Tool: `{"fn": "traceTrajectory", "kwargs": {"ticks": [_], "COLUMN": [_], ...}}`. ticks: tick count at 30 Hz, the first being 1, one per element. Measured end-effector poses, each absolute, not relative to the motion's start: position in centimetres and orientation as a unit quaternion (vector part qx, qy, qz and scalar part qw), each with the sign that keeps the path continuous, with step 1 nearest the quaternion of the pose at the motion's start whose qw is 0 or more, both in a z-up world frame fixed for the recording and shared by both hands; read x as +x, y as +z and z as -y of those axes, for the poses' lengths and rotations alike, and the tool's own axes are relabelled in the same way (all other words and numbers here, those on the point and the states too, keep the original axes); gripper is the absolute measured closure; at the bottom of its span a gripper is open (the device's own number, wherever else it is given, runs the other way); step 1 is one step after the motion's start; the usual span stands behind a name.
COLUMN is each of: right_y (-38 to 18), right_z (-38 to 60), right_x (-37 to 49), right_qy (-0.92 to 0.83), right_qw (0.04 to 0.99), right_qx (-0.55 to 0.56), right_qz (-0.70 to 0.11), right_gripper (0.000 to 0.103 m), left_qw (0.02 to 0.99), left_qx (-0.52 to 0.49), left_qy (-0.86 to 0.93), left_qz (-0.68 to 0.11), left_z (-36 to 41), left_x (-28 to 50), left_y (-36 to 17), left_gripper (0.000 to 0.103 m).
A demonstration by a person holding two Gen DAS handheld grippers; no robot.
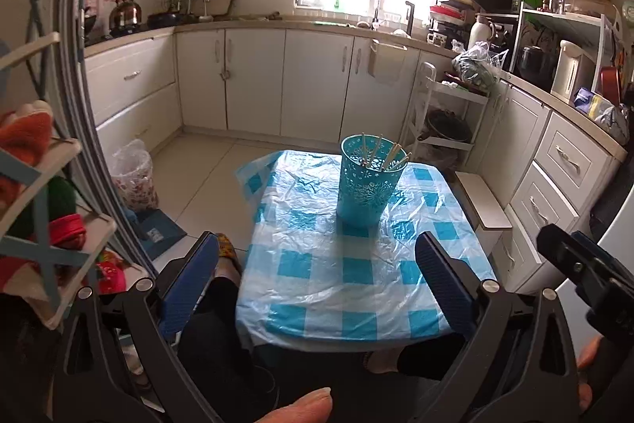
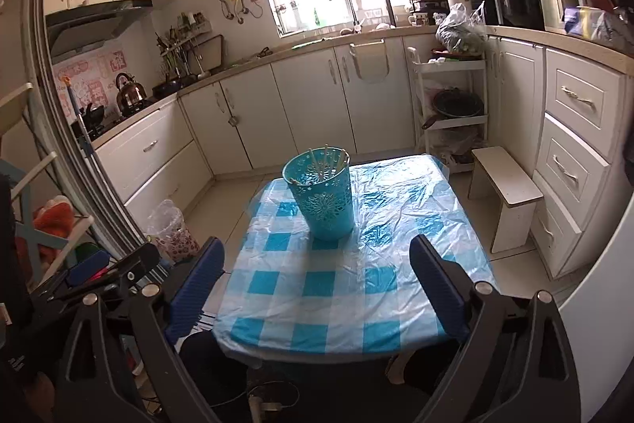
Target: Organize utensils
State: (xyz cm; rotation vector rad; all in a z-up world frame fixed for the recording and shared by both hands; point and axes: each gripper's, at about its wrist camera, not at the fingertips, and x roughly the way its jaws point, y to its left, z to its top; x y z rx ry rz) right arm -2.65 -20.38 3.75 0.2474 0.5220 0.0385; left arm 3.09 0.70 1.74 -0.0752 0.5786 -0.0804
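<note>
A turquoise cut-out utensil holder (image 1: pixel 370 181) stands upright on the far part of a small table with a blue-and-white checked cloth (image 1: pixel 317 288). Several pale chopsticks (image 1: pixel 390 155) stick out of it. The holder (image 2: pixel 321 194), chopsticks (image 2: pixel 327 157) and table (image 2: pixel 317 304) also show in the right wrist view. My left gripper (image 1: pixel 317 252) is open and empty, held back above the table's near edge. My right gripper (image 2: pixel 317 254) is open and empty too, likewise short of the holder. The right gripper's body shows at the right of the left wrist view (image 1: pixel 586 264).
White kitchen cabinets (image 1: pixel 253 78) run around the room. A small white stool (image 2: pixel 507 193) stands right of the table, a white trolley rack (image 2: pixel 451 106) behind it. A bagged bin (image 1: pixel 132 173) sits on the floor at left. A shelf with coloured items (image 1: pixel 39 185) is at far left.
</note>
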Motion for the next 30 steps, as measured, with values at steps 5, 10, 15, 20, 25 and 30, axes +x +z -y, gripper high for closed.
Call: {"fn": "traceTrajectory", "kwargs": {"ticks": [5, 10, 15, 20, 25, 30], "right_y": [4.5, 4.8, 5.4, 5.9, 6.1, 6.2], "right_z": [19.7, 18.8, 17.8, 17.3, 16.9, 16.8], "right_x": [-5.6, -8.2, -10.4, -11.4, -12.2, -12.5], "right_qy": [0.031, 0.045, 0.048, 0.051, 0.054, 0.057], "right_qw": [0.957, 0.957, 0.964, 0.967, 0.969, 0.969], "right_qx": [0.134, 0.144, 0.132, 0.125, 0.121, 0.12], "right_qz": [-0.255, -0.246, -0.227, -0.217, -0.209, -0.209], "right_gripper": [0.009, 0.009, 0.009, 0.008, 0.008, 0.008], "left_qw": [0.959, 0.96, 0.959, 0.961, 0.963, 0.964], "left_qx": [-0.035, -0.03, -0.031, -0.034, -0.038, -0.038], "left_qy": [-0.044, -0.049, -0.049, -0.044, -0.04, -0.041], "left_qz": [-0.278, -0.274, -0.276, -0.271, -0.265, -0.26], "left_z": [-1.2, -1.2, -1.2, -1.6, -2.0, -2.2], "left_x": [0.1, -1.8, -3.1, -4.2, -5.0, -5.7], "left_y": [3.2, 4.0, 4.0, 4.2, 4.6, 4.9], "left_gripper": [0.008, 0.008, 0.008, 0.008, 0.008, 0.008]}}
